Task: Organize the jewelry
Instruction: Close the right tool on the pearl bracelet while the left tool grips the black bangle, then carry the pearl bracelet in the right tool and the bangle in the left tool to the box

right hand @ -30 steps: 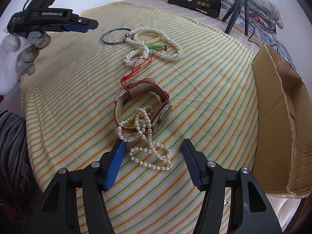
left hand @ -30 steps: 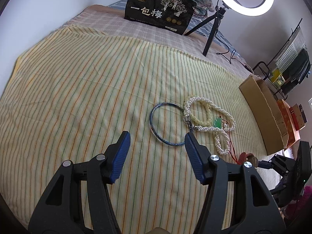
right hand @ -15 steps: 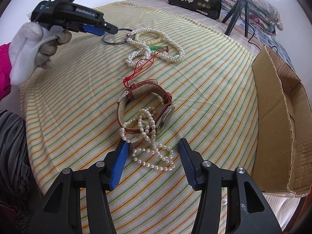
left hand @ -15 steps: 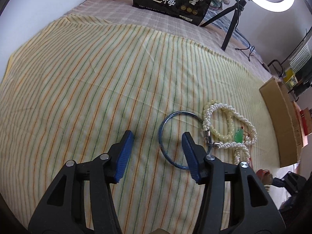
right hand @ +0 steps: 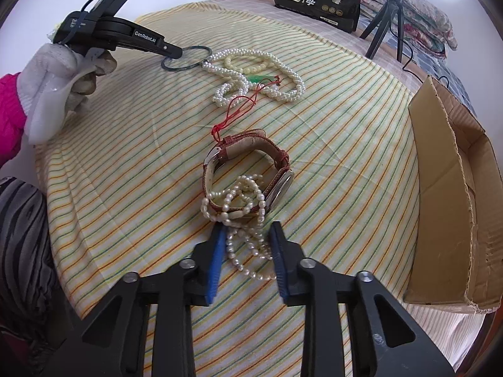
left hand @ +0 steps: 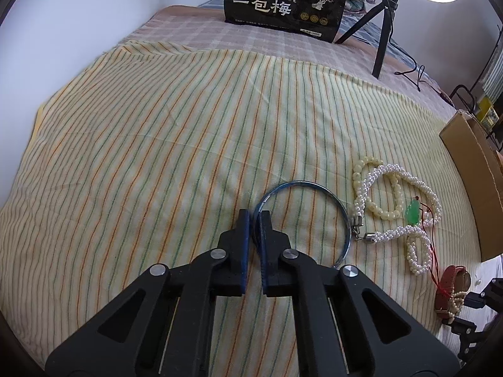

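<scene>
- Striped cloth (yellow ground with orange and green lines) covers a bed; white wall behind, black printed bag and ring light on a tripod at the far end.
- Left gripper: pitched steeply down, held by a white-gloved hand with a pink sleeve. Jaws have just been closing and now pinch the near-left rim of the blue bangle; thin metal hoop, the rest lies flat ahead and right of the tips.
- Right of those jaws: woven pearl rope necklace with metal end caps, cream bead bracelet and green pendant on red cord, all overlapping.
- Right gripper: also angled steeply down, blue pads. Jaws have just been closing; they stand narrowly apart with loops of the pearl strand bunched between them. Cannot tell if the pads actually press on the beads.
- Just ahead of the right tips: watch, red-brown textured leather strap, metal case, standing on edge; the pearl strand is draped over it.
- Open cardboard box, torn edge, sits well right of the right jaws.
</scene>
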